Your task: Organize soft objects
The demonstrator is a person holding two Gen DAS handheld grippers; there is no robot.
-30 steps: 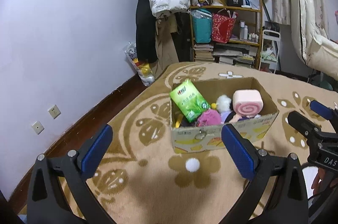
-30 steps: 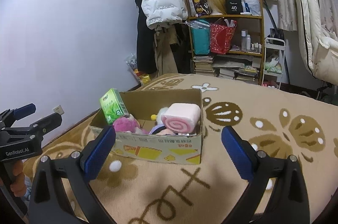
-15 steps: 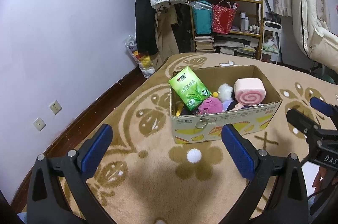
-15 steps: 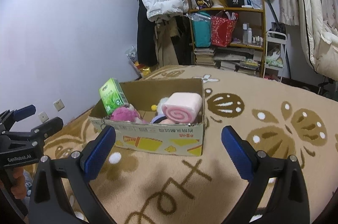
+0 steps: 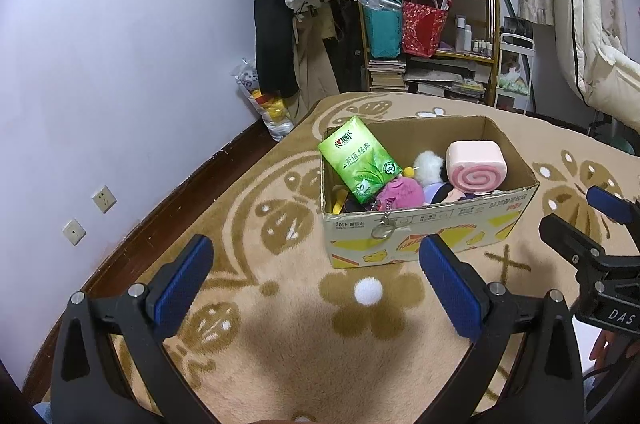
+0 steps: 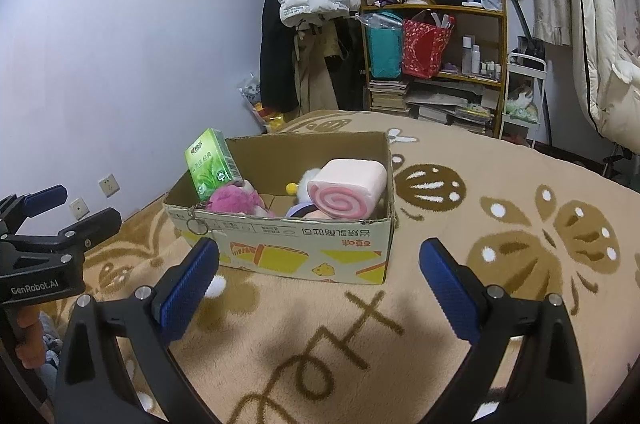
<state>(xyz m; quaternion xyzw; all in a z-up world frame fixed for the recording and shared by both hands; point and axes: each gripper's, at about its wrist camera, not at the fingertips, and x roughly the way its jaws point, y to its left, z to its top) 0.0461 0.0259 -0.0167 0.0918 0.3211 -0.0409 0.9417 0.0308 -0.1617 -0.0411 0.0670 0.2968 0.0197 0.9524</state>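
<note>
Cardboard box (image 5: 432, 224) of soft toys, white pompom (image 5: 368, 291) before it, cluttered shelf (image 5: 430, 24) behind

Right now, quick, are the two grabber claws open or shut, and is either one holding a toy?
Left gripper: open, holding nothing.
Right gripper: open, holding nothing.

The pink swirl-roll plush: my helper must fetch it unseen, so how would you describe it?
Find the open cardboard box on the tan patterned carpet. At the box's right end lies the pink swirl-roll plush, the only block-shaped toy showing a spiral face.
</note>
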